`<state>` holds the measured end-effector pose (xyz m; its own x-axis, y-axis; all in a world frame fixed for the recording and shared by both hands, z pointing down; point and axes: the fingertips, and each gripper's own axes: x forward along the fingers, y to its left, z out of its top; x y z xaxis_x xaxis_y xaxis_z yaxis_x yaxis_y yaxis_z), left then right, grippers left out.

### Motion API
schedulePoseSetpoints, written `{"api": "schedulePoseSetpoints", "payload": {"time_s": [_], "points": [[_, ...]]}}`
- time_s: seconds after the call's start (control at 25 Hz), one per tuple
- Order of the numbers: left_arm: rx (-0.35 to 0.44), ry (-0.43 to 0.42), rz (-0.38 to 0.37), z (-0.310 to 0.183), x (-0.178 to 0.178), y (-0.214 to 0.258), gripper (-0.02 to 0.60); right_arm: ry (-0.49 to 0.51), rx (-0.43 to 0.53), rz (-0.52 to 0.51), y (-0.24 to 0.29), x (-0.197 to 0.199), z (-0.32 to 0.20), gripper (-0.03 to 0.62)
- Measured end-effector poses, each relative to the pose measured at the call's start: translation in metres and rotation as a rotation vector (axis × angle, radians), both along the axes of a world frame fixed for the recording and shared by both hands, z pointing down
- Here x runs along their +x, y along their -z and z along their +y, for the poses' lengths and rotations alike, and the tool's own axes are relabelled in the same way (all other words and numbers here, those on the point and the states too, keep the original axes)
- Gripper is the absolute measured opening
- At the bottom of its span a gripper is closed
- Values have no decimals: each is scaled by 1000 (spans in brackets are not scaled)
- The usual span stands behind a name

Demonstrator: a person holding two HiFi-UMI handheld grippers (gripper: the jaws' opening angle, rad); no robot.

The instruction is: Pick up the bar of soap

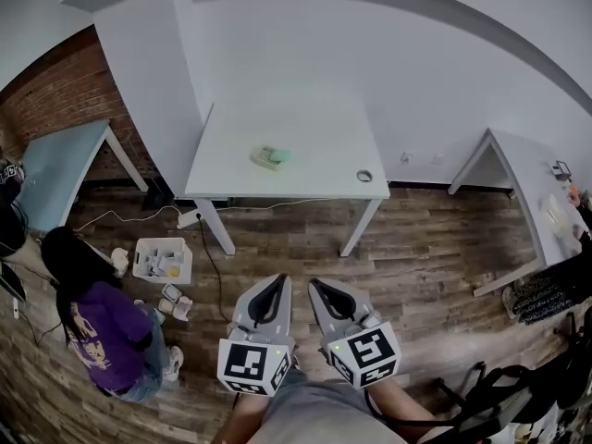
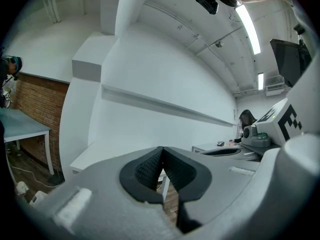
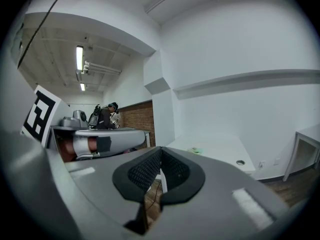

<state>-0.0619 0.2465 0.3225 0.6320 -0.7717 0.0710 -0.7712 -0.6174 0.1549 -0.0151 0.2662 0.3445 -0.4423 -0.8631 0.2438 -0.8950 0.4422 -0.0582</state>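
Note:
A pale green bar of soap [image 1: 271, 158] lies on a white table [image 1: 314, 169] ahead of me, left of the table's middle; in the right gripper view the soap [image 3: 195, 150] is a small green patch on the tabletop. My left gripper [image 1: 279, 280] and right gripper [image 1: 313, 286] hang side by side over the wooden floor, well short of the table. Both are shut with their tips touching and nothing between them, as the left gripper [image 2: 162, 150] and right gripper [image 3: 160, 151] show in their own views.
A small metal ring [image 1: 364, 176] lies near the table's right front corner. A person in purple [image 1: 106, 331] crouches on the floor at left beside a white bin [image 1: 163, 260]. A cable [image 1: 129, 214] trails on the floor. Other tables stand at left [image 1: 55, 169] and right [image 1: 532, 188].

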Motion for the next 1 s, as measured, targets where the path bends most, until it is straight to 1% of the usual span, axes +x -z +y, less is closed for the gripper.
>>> {"api": "schedulePoseSetpoints", "payload": {"time_s": [0.2,0.6,0.8,1.0], "points": [[-8,-8,5,-14,-8,-2,2,-22,0,11,-3,-4,-14,2],[-15,-22,-3,-50,2,-5,2,-48,1,-1,-4,10,-52,2],[-30,-13,-11,-84,11,-13,2,-37,-1,-9,-9,20,-87,2],[-21,24,-15,-128,26,-16,2,-20,-18,-19,-15,37,-131,2]]}}
